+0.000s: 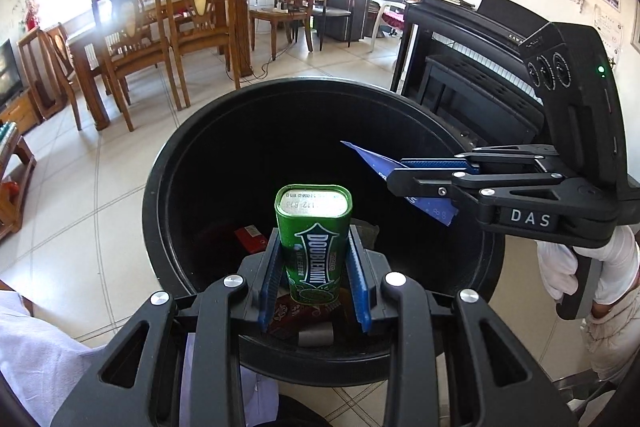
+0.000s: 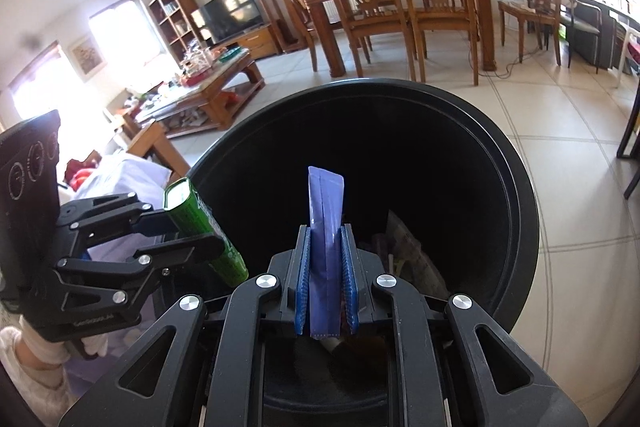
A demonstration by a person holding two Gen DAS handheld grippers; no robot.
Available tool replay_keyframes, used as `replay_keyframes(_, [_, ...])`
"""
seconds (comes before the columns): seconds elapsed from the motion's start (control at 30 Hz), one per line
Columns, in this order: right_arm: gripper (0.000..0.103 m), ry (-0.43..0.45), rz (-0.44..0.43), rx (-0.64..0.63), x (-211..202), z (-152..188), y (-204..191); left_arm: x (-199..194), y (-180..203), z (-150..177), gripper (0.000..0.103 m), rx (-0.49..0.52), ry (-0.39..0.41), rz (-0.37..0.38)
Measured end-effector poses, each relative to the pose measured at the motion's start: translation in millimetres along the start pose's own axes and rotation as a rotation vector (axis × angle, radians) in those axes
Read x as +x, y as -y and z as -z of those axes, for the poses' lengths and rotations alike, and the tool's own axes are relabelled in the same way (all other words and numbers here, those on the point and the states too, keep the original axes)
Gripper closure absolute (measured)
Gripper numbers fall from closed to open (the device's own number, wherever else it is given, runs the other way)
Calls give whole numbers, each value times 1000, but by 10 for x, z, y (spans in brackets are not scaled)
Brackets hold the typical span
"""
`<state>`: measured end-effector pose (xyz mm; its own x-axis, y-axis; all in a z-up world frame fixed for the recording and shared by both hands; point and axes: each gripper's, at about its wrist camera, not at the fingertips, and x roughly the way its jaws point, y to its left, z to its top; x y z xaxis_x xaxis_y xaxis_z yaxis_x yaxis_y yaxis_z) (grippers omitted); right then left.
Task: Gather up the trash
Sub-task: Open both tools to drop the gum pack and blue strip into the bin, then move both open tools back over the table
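My left gripper is shut on a green Doublemint tin, held over the open mouth of a round black trash bin. My right gripper is shut on a flat blue packet, also over the bin. In the left wrist view the right gripper reaches in from the right with the blue packet. In the right wrist view the left gripper comes in from the left with the green tin. Red, dark and paper trash lies at the bin's bottom.
The bin stands on a tiled floor. A wooden dining table with chairs is beyond it, a black digital piano at the right. A cluttered coffee table and a TV stand at the left.
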<state>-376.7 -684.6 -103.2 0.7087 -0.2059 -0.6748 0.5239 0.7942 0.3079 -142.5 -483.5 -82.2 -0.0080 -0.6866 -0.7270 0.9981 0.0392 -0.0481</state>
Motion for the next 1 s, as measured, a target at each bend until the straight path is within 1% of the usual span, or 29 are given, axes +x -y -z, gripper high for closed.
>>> replay_keyframes(0.07, [87, -2, -2, 1, 38, -47, 9, 24, 6, 6, 72, -2, -6, -1])
replay_keyframes(0.43, [87, -15, -2, 11, 132, -43, 9, 82, -3, -45, 71, -3, -17, -9])
replay_keyframes(0.57, [80, -11, -3, 8, 145, -50, -18, 77, 5, -31, 71, -3, -15, -9])
replay_keyframes(0.63, [72, -6, 2, 4, 141, -48, -38, 72, -10, -35, 71, -5, -12, -7])
replay_keyframes(0.67, [71, -4, 4, 2, 141, -52, -48, 64, -11, -37, 71, -8, -8, -5])
replay_keyframes(0.87, [68, -8, 9, 7, 159, -74, -71, -87, -3, -5, 70, -15, 38, 5])
replay_keyframes(0.93, [61, -1, 8, 12, 145, -83, -85, -184, -14, 7, 68, -19, 62, 7])
replay_keyframes(0.97, [60, 1, 7, 13, 135, -96, -89, -261, -19, 23, 61, -19, 78, 0])
replay_keyframes(1.0, [59, 4, 7, 11, 127, -107, -116, -323, -23, 41, 52, -19, 91, -10])
